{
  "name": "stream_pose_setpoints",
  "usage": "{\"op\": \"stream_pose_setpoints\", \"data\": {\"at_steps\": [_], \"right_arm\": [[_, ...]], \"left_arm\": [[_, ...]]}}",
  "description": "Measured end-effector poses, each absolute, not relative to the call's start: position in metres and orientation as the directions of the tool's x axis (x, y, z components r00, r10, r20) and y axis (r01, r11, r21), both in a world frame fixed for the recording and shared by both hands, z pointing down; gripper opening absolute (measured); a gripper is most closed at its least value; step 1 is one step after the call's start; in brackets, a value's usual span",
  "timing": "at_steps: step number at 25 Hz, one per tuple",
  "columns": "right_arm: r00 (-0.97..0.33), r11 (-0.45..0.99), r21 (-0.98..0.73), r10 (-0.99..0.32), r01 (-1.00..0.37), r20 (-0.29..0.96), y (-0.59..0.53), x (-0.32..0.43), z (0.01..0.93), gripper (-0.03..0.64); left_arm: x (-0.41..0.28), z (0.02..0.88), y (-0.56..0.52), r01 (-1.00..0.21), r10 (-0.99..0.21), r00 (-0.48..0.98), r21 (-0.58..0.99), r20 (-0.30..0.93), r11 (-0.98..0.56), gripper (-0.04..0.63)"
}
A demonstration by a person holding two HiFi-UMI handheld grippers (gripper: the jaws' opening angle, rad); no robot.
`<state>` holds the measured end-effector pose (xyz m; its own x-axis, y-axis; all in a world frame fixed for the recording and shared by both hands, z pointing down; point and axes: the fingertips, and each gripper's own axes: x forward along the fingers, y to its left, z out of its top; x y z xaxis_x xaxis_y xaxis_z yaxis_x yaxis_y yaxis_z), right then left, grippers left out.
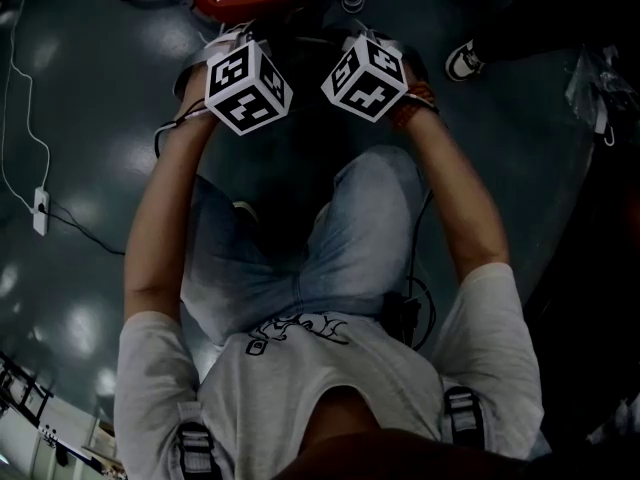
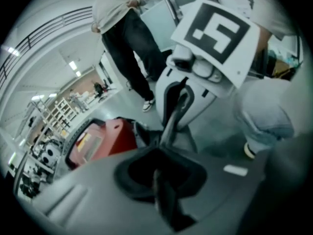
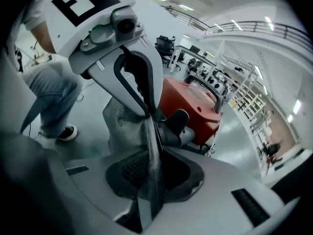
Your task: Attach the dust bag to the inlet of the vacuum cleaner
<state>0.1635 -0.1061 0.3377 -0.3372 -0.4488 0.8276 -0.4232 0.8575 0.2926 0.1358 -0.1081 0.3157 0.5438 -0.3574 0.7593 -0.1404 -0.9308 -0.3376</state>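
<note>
Two grippers meet nose to nose just in front of the red vacuum cleaner [image 3: 193, 104], and both sets of fingers are pressed together on the grey dust bag [image 3: 122, 126]. The right gripper [image 3: 151, 151] pinches a fold running up between its fingers, while the left gripper [image 2: 165, 190] clamps a dark strip of the same cloth. The bag hangs between them, just beside the vacuum's black inlet [image 3: 177, 123]; whether it touches the inlet cannot be told.
</note>
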Motion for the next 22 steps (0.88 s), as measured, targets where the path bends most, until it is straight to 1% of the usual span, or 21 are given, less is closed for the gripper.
{"op": "stream_pose_setpoints", "data": {"at_steps": [2,4,6,8,10,12,16,18,20,22], "right_arm": [[-0.302,0.875,0.354,-0.453,-0.33,0.839,-0.107,0.157,0.336,0.057],[-0.301,0.882,0.361,-0.448,-0.304,0.842,-0.108,0.156,0.335,0.057],[-0.331,0.877,0.322,-0.442,-0.358,0.834,-0.107,0.16,0.336,0.057],[-0.375,0.863,0.255,-0.433,-0.437,0.82,-0.106,0.166,0.339,0.057],[-0.409,0.851,0.199,-0.423,-0.487,0.808,-0.107,0.169,0.342,0.057],[-0.408,0.853,0.202,-0.422,-0.482,0.81,-0.11,0.169,0.342,0.057],[-0.334,0.878,0.332,-0.445,-0.344,0.831,-0.112,0.161,0.337,0.057],[-0.321,0.882,0.36,-0.451,-0.304,0.833,-0.111,0.16,0.335,0.057],[-0.34,0.88,0.34,-0.447,-0.331,0.827,-0.111,0.162,0.335,0.057],[-0.377,0.875,0.284,-0.435,-0.393,0.818,-0.112,0.167,0.337,0.057]], "left_arm": [[0.128,0.318,-0.104,-0.175,-0.357,0.552,-0.315,0.753,-0.933,0.025],[0.126,0.319,-0.103,-0.189,-0.358,0.556,-0.305,0.75,-0.933,0.023],[0.131,0.318,-0.105,-0.175,-0.363,0.549,-0.321,0.753,-0.931,0.025],[0.138,0.317,-0.108,-0.139,-0.368,0.532,-0.35,0.763,-0.926,0.028],[0.143,0.317,-0.113,-0.105,-0.366,0.521,-0.368,0.771,-0.924,0.031],[0.143,0.316,-0.115,-0.102,-0.365,0.522,-0.369,0.771,-0.924,0.031],[0.133,0.318,-0.11,-0.163,-0.363,0.538,-0.329,0.761,-0.93,0.026],[0.131,0.318,-0.107,-0.185,-0.361,0.548,-0.312,0.754,-0.932,0.025],[0.133,0.316,-0.109,-0.191,-0.368,0.551,-0.316,0.749,-0.929,0.025],[0.139,0.315,-0.113,-0.178,-0.38,0.539,-0.34,0.751,-0.923,0.028]]}}
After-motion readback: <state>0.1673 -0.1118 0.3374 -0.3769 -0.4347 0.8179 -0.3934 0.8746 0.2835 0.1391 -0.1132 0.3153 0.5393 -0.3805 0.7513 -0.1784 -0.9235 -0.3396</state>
